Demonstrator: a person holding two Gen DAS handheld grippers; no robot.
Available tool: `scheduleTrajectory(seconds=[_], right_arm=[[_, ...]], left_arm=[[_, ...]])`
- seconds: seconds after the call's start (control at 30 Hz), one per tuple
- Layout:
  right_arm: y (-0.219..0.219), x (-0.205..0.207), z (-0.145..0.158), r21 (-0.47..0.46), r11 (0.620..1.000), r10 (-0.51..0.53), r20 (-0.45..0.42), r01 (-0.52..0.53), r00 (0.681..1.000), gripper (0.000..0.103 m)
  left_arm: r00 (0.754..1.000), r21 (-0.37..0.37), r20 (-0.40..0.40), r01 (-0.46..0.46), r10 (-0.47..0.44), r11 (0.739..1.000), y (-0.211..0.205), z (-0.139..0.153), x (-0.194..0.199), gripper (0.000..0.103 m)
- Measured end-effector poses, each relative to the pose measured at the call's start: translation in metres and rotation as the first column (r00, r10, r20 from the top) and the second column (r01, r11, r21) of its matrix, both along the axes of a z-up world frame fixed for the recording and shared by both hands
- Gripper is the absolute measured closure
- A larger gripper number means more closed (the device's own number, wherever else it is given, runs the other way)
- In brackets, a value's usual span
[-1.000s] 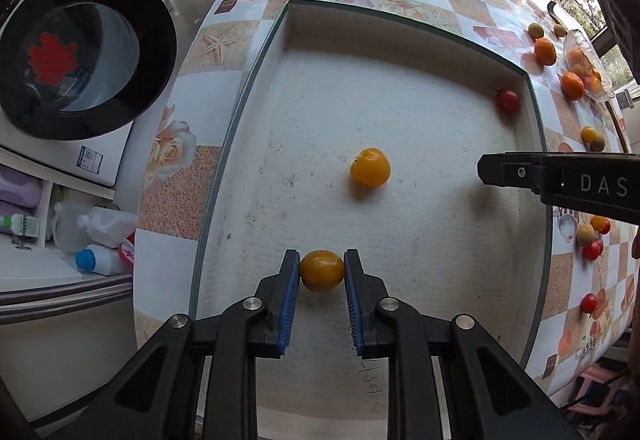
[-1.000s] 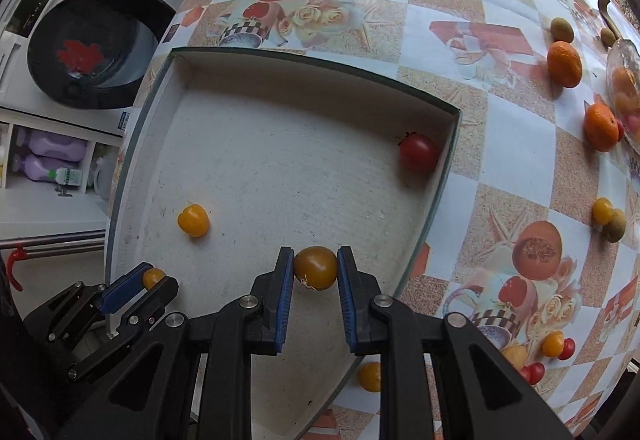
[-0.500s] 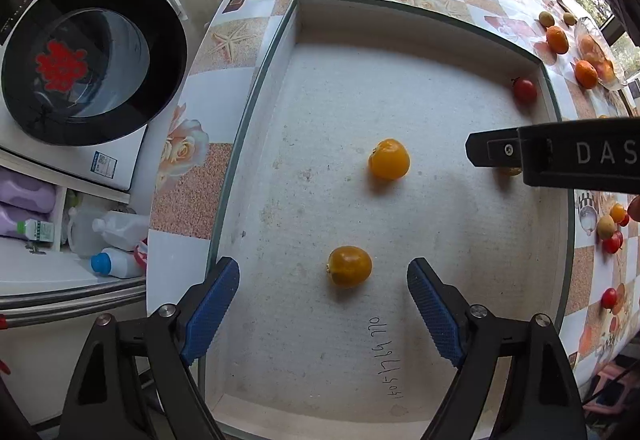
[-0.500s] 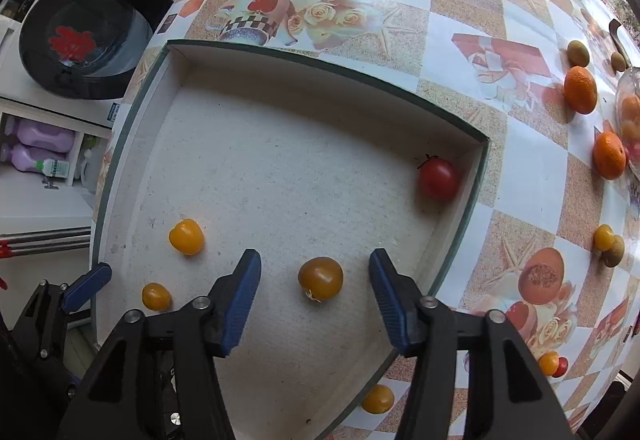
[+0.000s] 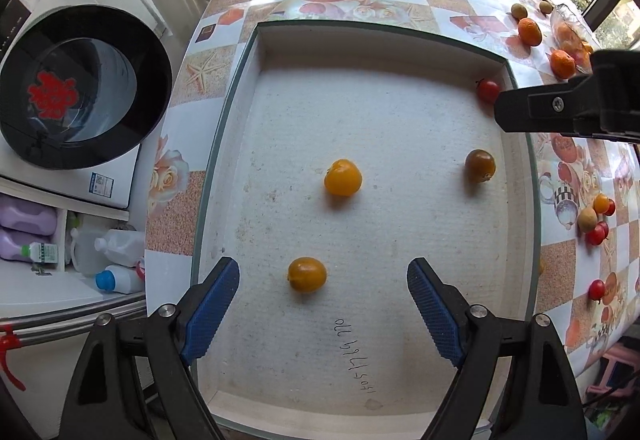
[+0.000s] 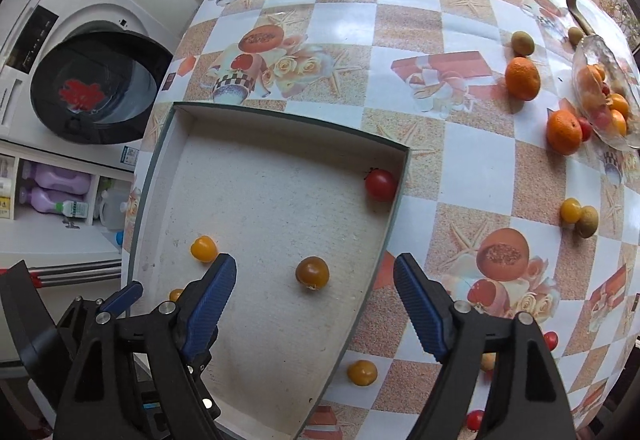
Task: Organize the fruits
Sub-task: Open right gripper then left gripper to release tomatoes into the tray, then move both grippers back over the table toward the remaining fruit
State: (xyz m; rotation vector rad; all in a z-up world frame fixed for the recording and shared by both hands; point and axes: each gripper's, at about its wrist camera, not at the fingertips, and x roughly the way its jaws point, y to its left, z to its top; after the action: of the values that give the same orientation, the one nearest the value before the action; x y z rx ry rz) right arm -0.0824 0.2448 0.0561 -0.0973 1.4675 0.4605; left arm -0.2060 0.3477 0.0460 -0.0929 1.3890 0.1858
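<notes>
- Fruit lies loose in a shallow white tray: a yellow tomato near the tray's near edge, a second yellow tomato further in, a brownish tomato close to the right wall, and a red tomato in the far right corner.
- All four sit apart from one another on the tray floor; none is touched by a tool.
- The left hand-held gripper is released, its blue pads spread wide, with the nearest yellow tomato lying on the tray just ahead of the gap and slightly toward the left pad.
- The right hand-held gripper is likewise released, jaws wide apart, above the tray's right part; the brownish tomato lies ahead of the gap, free of both pads.
- In the left wrist view a black finger of the right tool reaches in from the right edge, near the red tomato.
- Outside the tray, the checkered surface carries two oranges, a glass bowl holding more fruit, and small tomatoes scattered to the right.
- A washing machine stands to the left of the surface.
</notes>
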Motion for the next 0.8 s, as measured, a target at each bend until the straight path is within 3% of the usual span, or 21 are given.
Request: scheduleTrajectory(seconds=[0.37,0.6,0.8], right_arm=[[-0.125,-0.011,0.006,-0.059,0.976,-0.208,0.015,0.209,0.978,0.019],[-0.209,-0.029,-0.006,-0.143,0.930,-0.341,0.003,0.338,0.940,0.019],[-0.241,-0.037,-0.016,-0.166,0.914,-0.376,-0.004,0.370,0.927,0.019]], left_arm=[[0.978,0.005,0.098,0.185,-0.185,0.983,-0.068,0.041,0.029,0.016],[0.934,-0.024,0.121,0.341,-0.336,0.940,-0.131,0.048,0.040,0.016],[0.894,-0.047,0.101,0.443,-0.437,0.895,-0.180,0.033,0.043,0.016]])
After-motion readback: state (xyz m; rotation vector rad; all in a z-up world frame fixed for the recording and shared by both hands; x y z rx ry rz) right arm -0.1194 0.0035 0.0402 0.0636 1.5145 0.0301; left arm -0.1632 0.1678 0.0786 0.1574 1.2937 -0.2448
